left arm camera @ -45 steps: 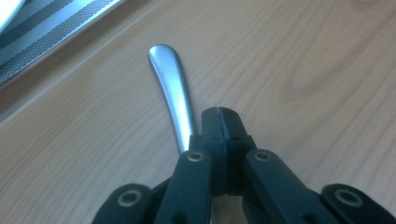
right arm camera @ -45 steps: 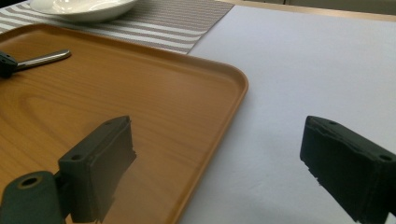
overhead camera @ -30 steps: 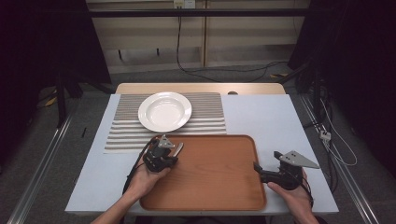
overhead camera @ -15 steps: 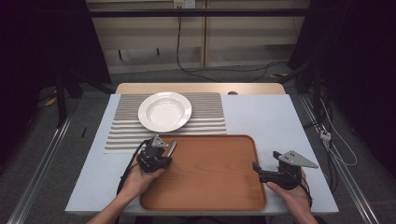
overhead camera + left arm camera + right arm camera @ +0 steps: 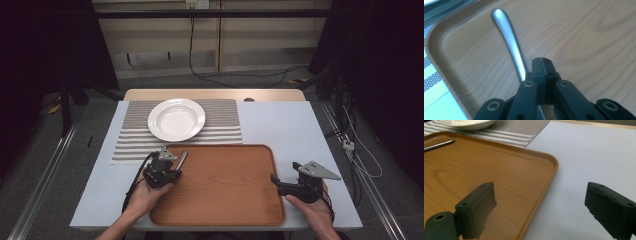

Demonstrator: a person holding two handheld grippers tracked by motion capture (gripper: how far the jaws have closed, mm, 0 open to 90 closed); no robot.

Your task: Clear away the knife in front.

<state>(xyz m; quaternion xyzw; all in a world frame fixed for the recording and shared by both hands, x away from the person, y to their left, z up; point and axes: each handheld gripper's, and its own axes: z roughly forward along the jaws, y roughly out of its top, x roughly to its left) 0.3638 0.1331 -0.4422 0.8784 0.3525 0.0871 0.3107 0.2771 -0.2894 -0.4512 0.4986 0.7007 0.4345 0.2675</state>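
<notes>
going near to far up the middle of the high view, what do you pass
wooden tray → striped placemat → white plate → bare wooden strip at the table's far edge → floor with the black cable

Both grippers black. Left gripper [image 5: 174, 161]: grey three-cornered plate on top, black cable looping off its near-left side. In the left gripper view [image 5: 541, 65] its jaws are flat matte-black bars on pivoted links, brass-coloured rivets at the joints, small screw holes near the tips. Right gripper [image 5: 274, 179]: larger grey three-cornered plate, dark dots on it, cable trailing on its right side. In the right gripper view [image 5: 540, 205] its jaws carry thick dark blocky pads with rough edges, small holes on the top faces, round eyelet at the left jaw's base. Forearms bare, no sleeves in sight.
</notes>
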